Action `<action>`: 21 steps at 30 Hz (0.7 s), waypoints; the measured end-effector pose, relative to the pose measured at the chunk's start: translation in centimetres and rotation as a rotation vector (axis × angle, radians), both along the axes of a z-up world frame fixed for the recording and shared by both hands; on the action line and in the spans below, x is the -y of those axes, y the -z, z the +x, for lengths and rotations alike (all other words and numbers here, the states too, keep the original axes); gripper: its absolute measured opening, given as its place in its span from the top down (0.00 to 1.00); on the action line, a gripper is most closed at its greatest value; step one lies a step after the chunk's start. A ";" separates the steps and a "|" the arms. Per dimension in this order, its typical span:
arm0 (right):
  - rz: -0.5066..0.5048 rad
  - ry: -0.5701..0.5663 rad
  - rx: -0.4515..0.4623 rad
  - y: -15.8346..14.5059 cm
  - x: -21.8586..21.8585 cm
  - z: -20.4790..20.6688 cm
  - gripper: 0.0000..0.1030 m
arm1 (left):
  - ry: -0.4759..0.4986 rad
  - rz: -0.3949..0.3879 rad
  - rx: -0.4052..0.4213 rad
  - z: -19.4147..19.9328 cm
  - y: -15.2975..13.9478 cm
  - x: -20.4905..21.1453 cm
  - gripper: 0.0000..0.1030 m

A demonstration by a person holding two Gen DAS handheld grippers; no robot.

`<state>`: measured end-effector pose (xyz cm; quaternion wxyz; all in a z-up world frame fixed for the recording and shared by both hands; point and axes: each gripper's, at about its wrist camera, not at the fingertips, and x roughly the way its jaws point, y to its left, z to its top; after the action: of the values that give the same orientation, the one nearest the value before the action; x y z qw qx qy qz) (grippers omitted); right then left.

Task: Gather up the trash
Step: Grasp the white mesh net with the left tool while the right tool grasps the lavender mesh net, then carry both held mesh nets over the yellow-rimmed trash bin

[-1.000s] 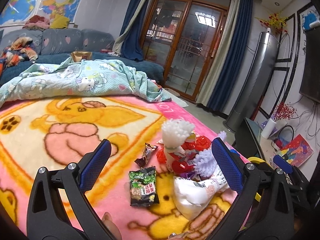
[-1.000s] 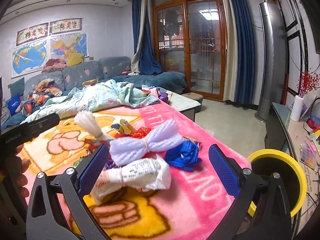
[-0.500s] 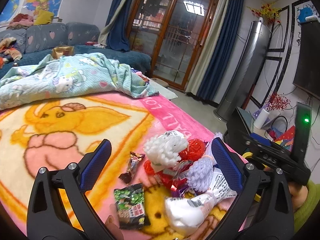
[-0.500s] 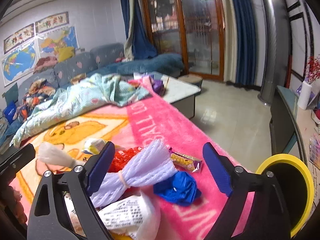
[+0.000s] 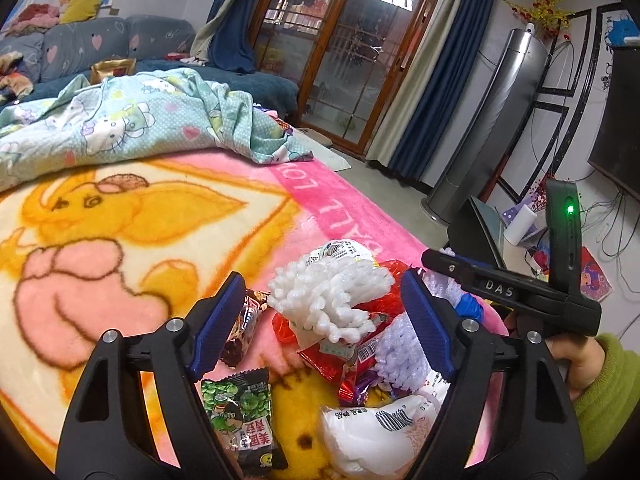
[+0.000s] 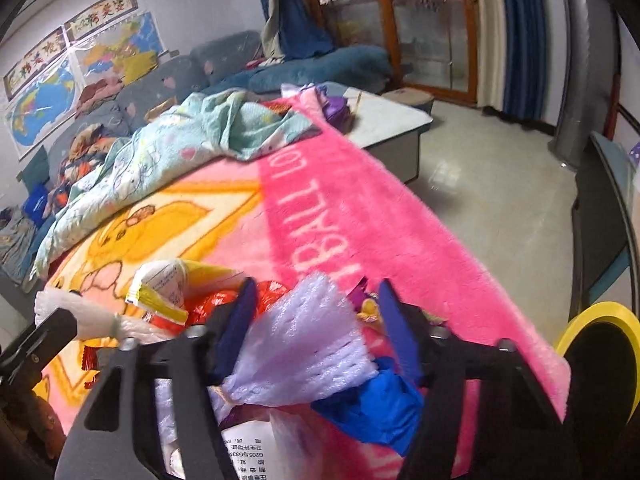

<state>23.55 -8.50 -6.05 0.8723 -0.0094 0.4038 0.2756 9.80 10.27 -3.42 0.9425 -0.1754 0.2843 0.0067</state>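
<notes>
From the left wrist view, the left tool (image 5: 322,312) hangs over the heap of trash on the pink blanket (image 5: 328,196), its blue pads spread apart with nothing between them pinched; the white foam net (image 5: 332,292) sits right in the gap, its frayed end fanning up and toward the left pad, its long axis running roughly from the heap's middle up-left. A green snack packet (image 5: 240,412) lies flat just below the left pad and a small dark candy wrapper (image 5: 240,332) lies beside that pad. The risk I see here is a closing squeeze catching only loose foam strands, or dragging the red wrapper (image 5: 340,344) beneath along with it and scattering the heap. From the right wrist view, the right tool (image 6: 316,320) is released too, both pads standing either side of the purple foam net (image 6: 304,352) without pressing it as far as I can tell; that net is tied near its lower-left end and flares toward the upper right, long axis on that diagonal. A blue crumpled bag (image 6: 376,404) touches its underside, so it could get snagged. The yellow-rimmed bin (image 6: 600,364) stands off the blanket's right edge, and soft foam might slip out on the way over.
</notes>
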 end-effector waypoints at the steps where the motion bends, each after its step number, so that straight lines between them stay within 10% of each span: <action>1: 0.000 -0.011 -0.010 0.1 0.0 -0.1 0.60 | 0.000 -0.006 0.003 0.0 0.0 -0.1 0.41; 8: 0.051 -0.011 0.018 -0.2 0.5 -1.3 0.79 | -0.002 -0.030 0.001 -0.1 -0.2 -0.6 0.79; 21: 0.175 0.024 0.096 -3.8 2.5 -3.7 0.82 | -0.065 -0.005 0.120 -3.2 -3.7 -1.7 0.84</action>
<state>19.89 -10.99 -2.29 0.8914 0.0583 0.3360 0.2984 6.57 12.01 0.30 0.9568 -0.1870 0.2212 0.0260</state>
